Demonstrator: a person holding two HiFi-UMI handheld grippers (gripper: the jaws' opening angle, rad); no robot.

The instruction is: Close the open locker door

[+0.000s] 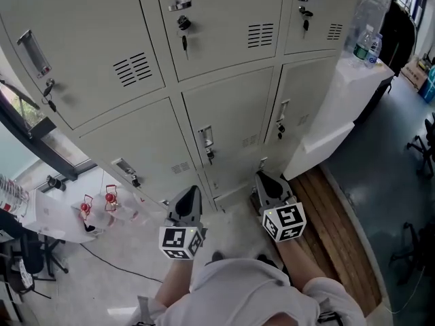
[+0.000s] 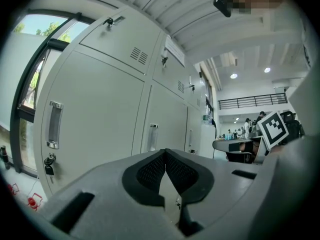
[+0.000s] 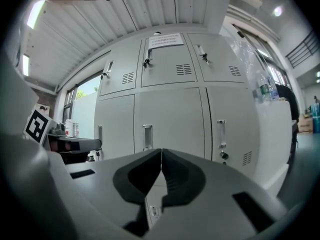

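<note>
L gripper (image 2: 165, 153) & R gripper (image 3: 161, 151): both sets of jaws are seen pressed together at the tips, w/ nothing held btwn them. The locker bank (image 1: 224, 107) is faced straight ahead of both. Every door in line w/ the jaws reads flush.

Below and to the right of the R jaws, a pale panel (image 1: 319, 148) juts out at the bank's end. It's prob. the open locker door, though that can't be told for sure.

Step in hand, as judged: approach to that door. It's best done w/ the shut jaws used as a blunt pusher. Contact should be made on the outer face near the free edge, away from the hinge, and pressure applied square until the door sits flush. The R gripper looks better placed for it.

Containers: the lockers' contents are hidden behind shut doors. Bottles (image 1: 367, 46) are stood on top of the white unit (image 1: 353, 87), up and to the right of the R jaws. Their fill can't be read.
</note>
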